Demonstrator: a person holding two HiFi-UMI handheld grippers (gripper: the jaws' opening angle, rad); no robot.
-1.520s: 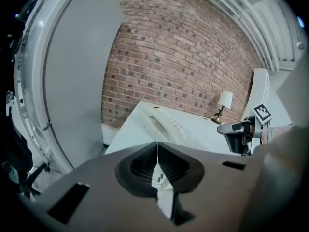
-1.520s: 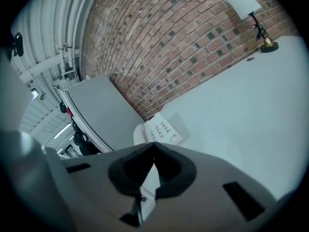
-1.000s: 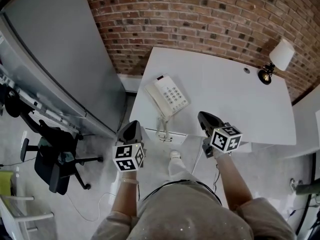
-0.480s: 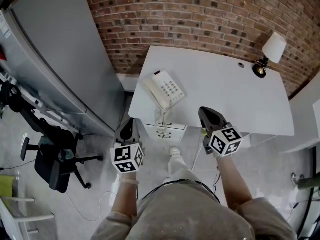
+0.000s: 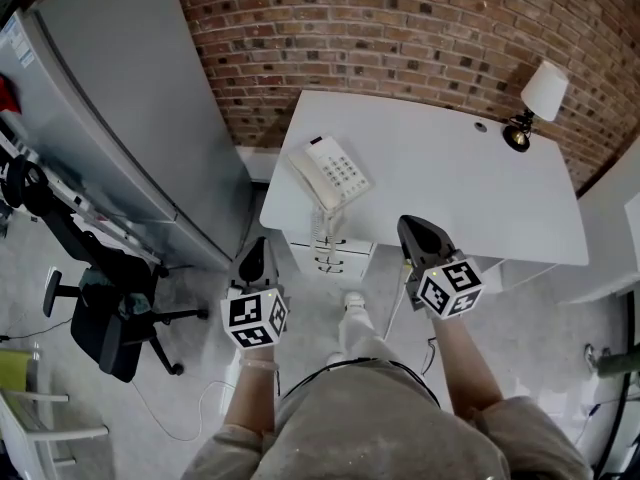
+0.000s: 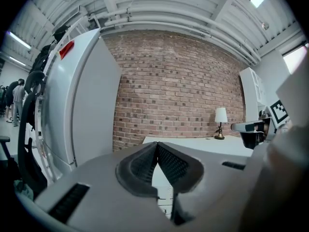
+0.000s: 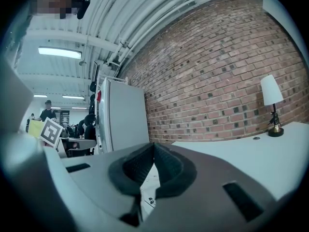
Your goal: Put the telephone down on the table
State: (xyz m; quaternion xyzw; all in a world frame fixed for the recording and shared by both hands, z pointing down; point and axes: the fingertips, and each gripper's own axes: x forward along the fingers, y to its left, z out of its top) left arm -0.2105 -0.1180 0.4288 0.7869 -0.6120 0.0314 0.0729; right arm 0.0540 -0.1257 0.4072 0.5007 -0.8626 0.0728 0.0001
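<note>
**Head view, with both gripper views.** Against the earlier frames, both grippers now sit a little further back from the near edge of the surface (image 5: 450, 183), and the telephone (image 5: 331, 172) appears slightly higher in the head view. It keeps the same spot near the left near corner, so this is likely a shift of the camera and not of the phone.

The telephone lies flat on the surface with its handset seated on the cradle. Its coiled cord (image 5: 322, 226) hangs over the near edge.

The left gripper (image 5: 257, 248) is clenched on nothing. In its own view the ribbed pads meet at the tip with only the room behind them. The right gripper (image 5: 410, 226) is likewise closed and empty, and it overlaps the near edge of the surface in the head view.

Neither gripper touches the telephone. Judged from this layout, the telephone is already down on the surface and the hands are clear of it.

The only containers are a white drawer unit (image 5: 325, 253) under the left near corner and a tall grey cabinet (image 5: 130, 108) beyond the left edge. Both are shut, so their contents cannot be seen. A lamp (image 5: 540, 98) stands at the far right corner.
</note>
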